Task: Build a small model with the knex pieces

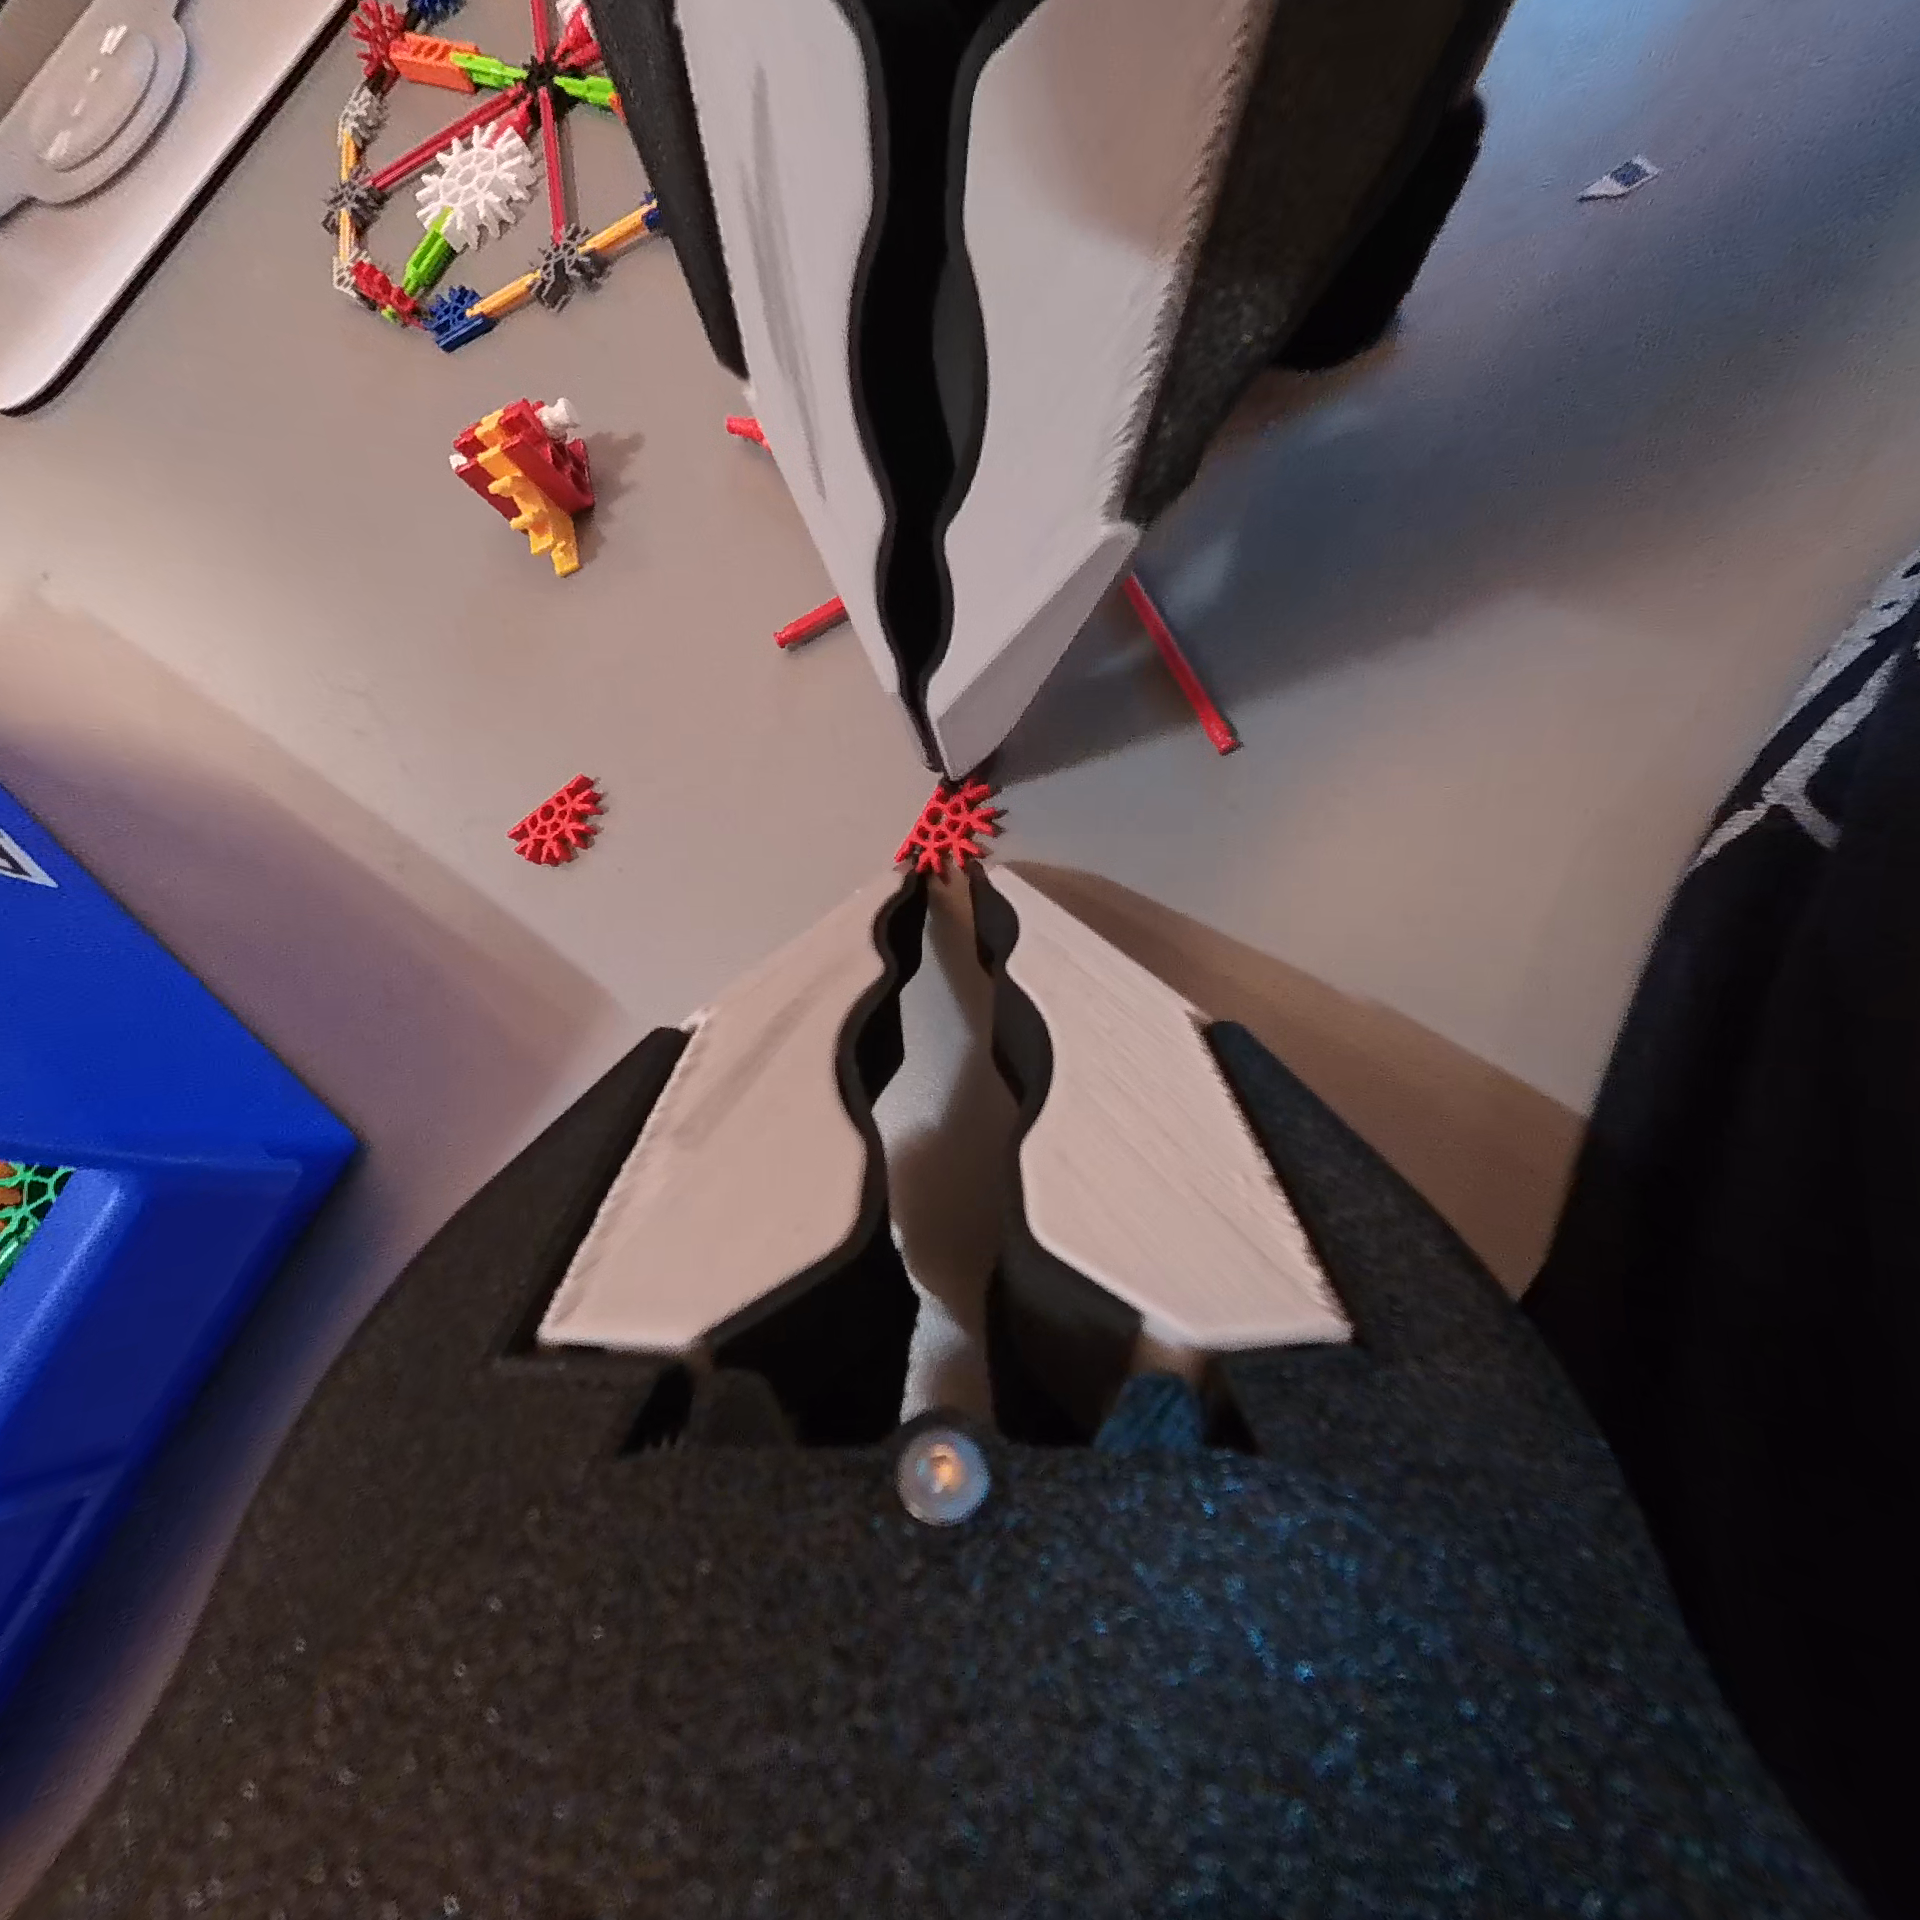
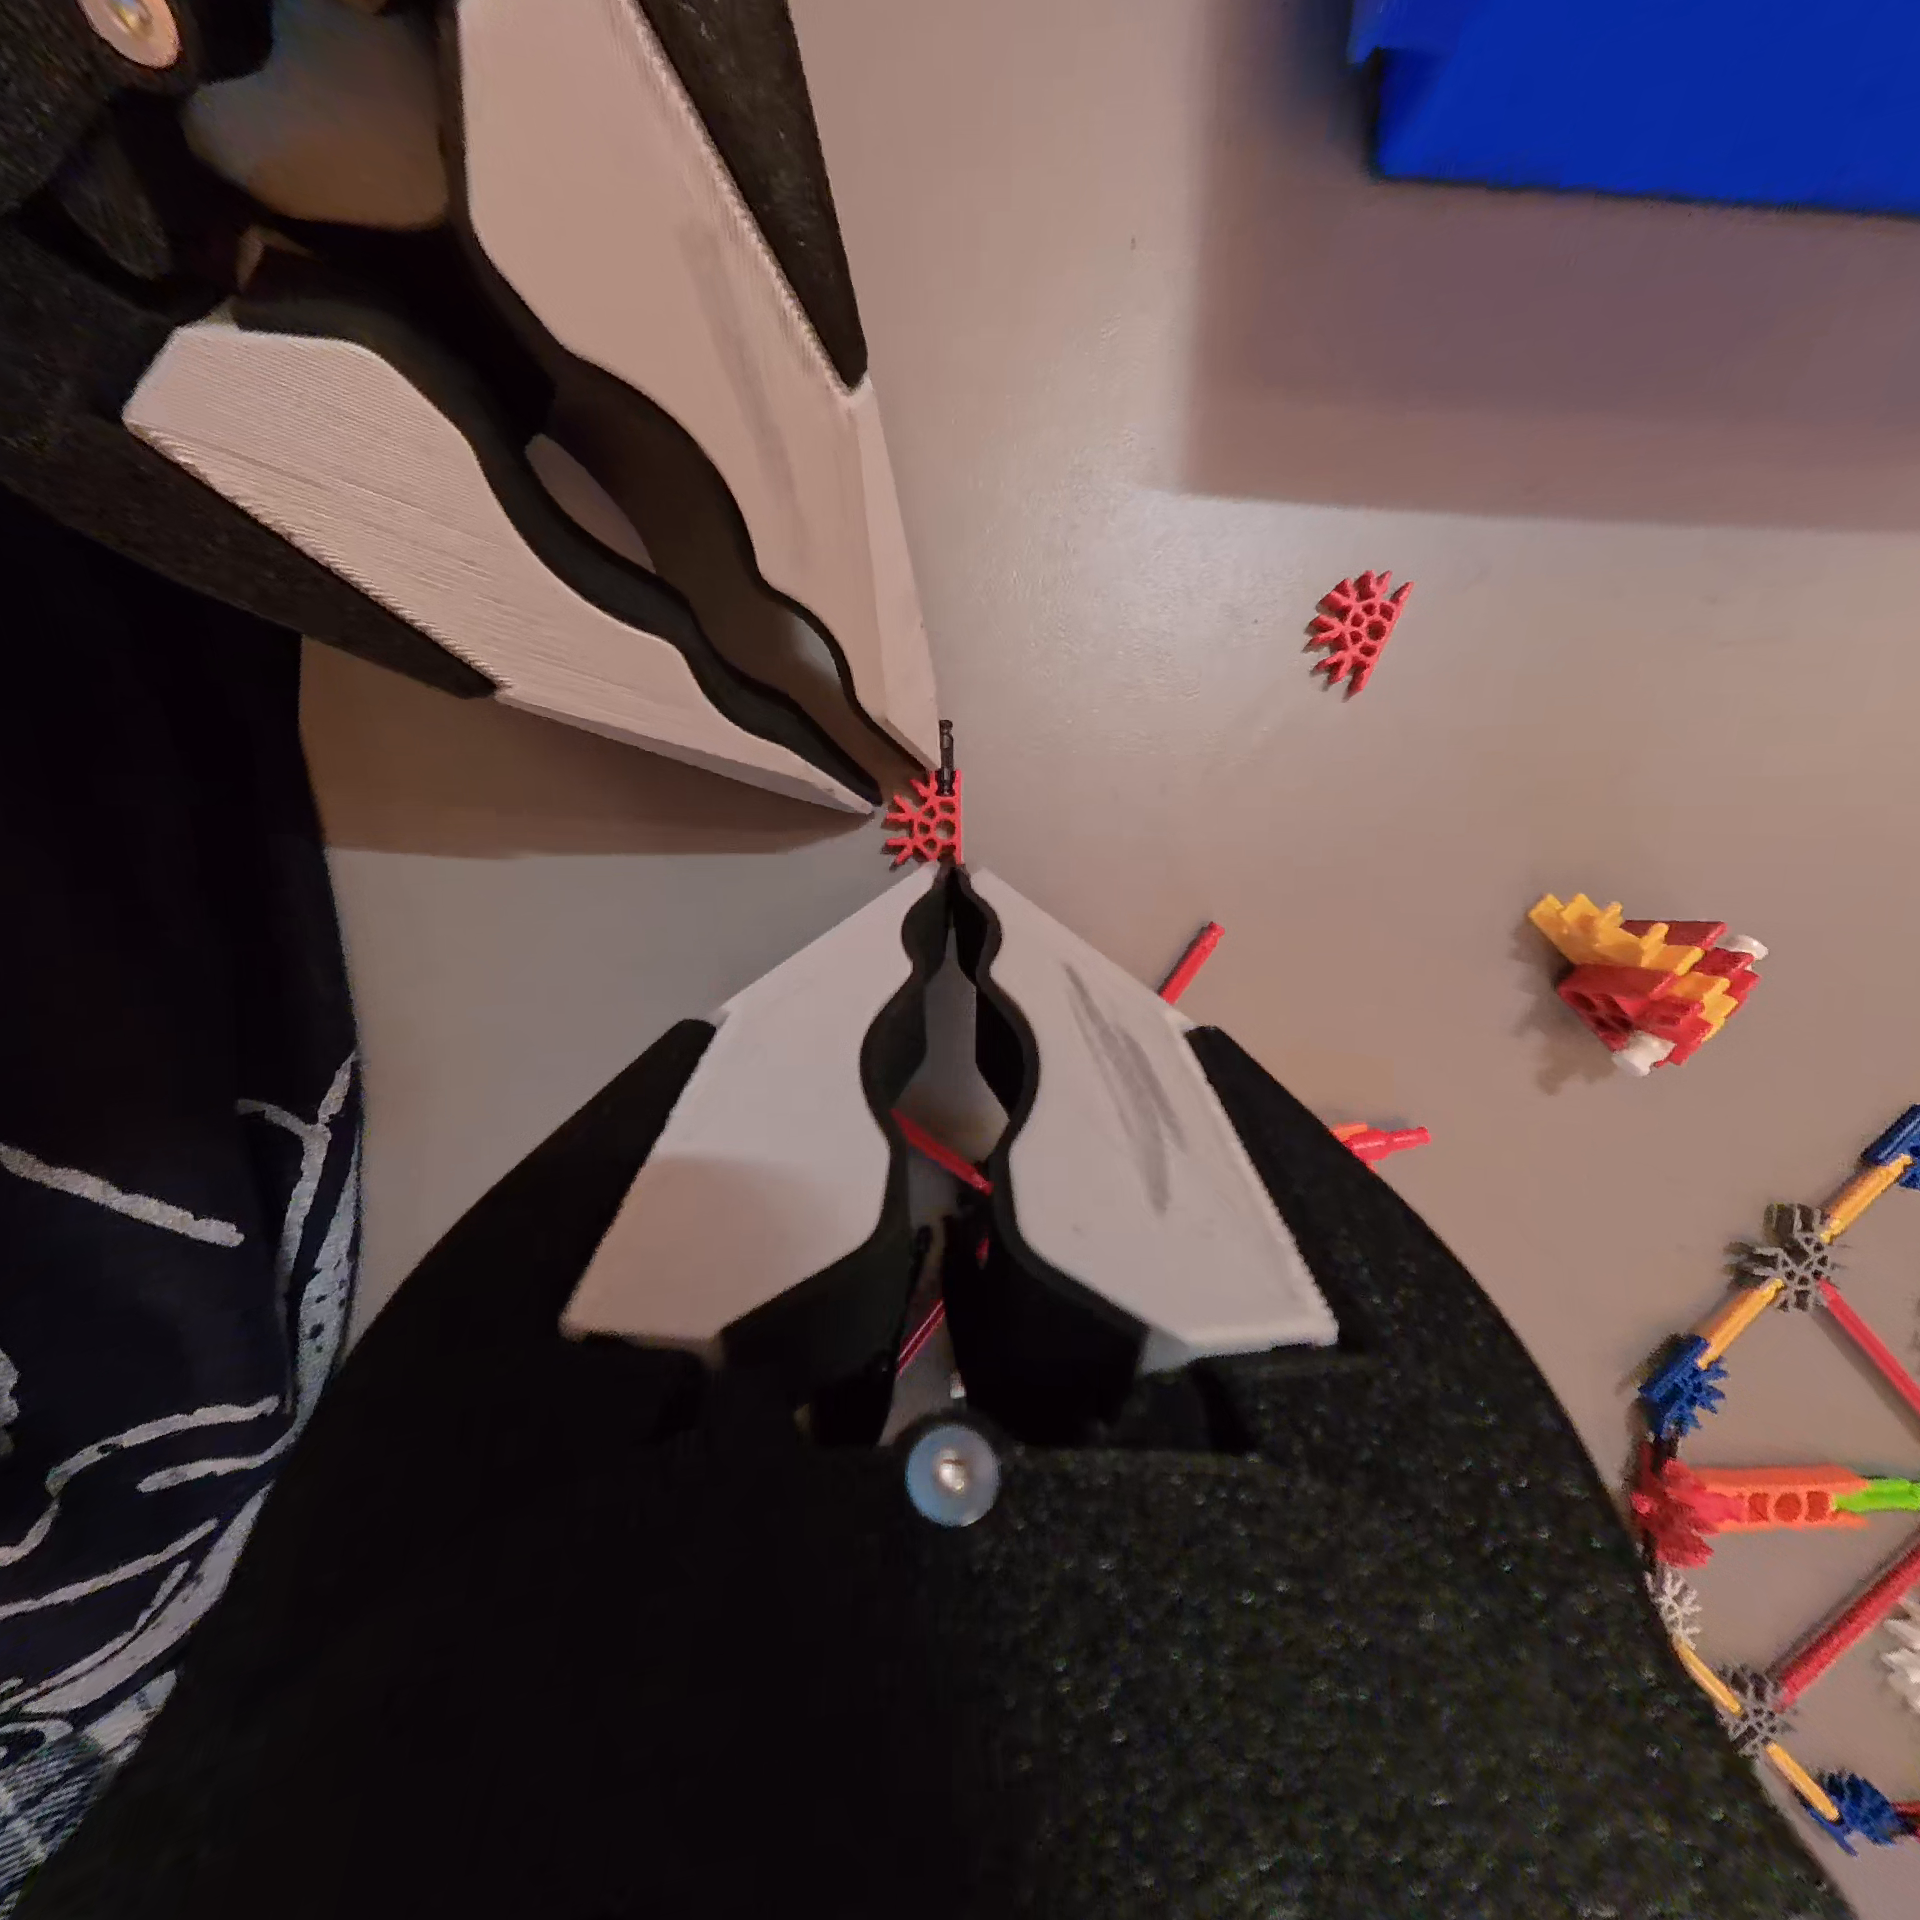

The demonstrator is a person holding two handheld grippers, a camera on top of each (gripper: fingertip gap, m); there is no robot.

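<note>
While both hand-held grippers meet tip to tip over the grey worktop [image 1: 1351, 520], much of the scene behind them is hidden. The left hand-held gripper [image 1: 943, 878] has its fingers drawn nearly together and pinches the lower edge of a small red snowflake-shaped connector [image 1: 948, 826]. The right hand-held gripper [image 2: 948, 873] has its fingers pressed together at the tips, against the connector's edge; whether it grips the connector itself or the tiny dark pin [image 2: 944, 750] standing at the connector's top cannot be told. The connector is flat, spoked and toothed round its rim, and is held just above the worktop between the two sets of tips.

A thin red rod [image 1: 1179, 665] lies partly hidden beneath the right hand-held gripper; its full length is not visible. A second red connector [image 1: 557, 821] lies loose on the worktop, well apart to one side. Farther off stands a stack of red, orange and yellow pieces [image 1: 525, 478], and beyond it a rod-and-connector frame [image 1: 468, 177], cut off at the picture edge. A blue bin [image 1: 125, 1195] is cut off at the corner, its contents hard to make out. Dark patterned clothing [image 2: 156, 1195] fills one margin.
</note>
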